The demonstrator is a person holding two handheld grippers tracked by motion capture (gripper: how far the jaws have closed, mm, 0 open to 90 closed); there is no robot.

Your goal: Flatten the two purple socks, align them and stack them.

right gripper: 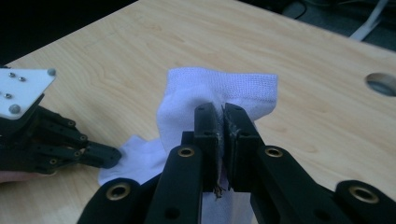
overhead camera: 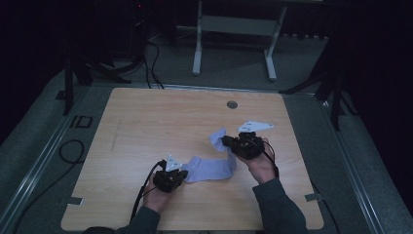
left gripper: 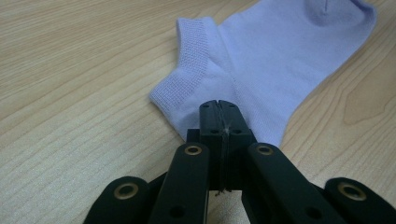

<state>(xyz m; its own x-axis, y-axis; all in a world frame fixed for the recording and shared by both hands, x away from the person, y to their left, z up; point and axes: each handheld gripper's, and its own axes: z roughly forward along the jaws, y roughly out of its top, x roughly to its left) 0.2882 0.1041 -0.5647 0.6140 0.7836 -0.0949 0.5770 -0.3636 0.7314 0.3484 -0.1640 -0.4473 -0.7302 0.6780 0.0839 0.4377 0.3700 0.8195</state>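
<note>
While the pale lavender knitted sock (overhead camera: 212, 165) lies stretched across the near-right part of the light wood-grain table (overhead camera: 146, 122), both grippers hold it. In the left gripper view, the left gripper (left gripper: 218, 114) has its black jaws pressed together on the sock's soft fabric just below the ribbed cuff, and that end lies flat on the tabletop. In the high view the left gripper (overhead camera: 176, 176) sits close to the near edge, left of the sock. The right gripper (right gripper: 222, 122) pinches the sock's other end, jaws closed tight on the cloth, and a ribbed band stands up above them in a folded hump. In the high view the right gripper (overhead camera: 230, 142) holds that end raised off the wood, so the sock bends upward from its flat part.

A smooth matte board with rounded corners, the table carries a small round grommet hole (overhead camera: 232, 104) near its far edge. Its far-left half is bare wood, with wide room toward the left and far edges. Dark grey floor (overhead camera: 341, 161) surrounds the table.
</note>
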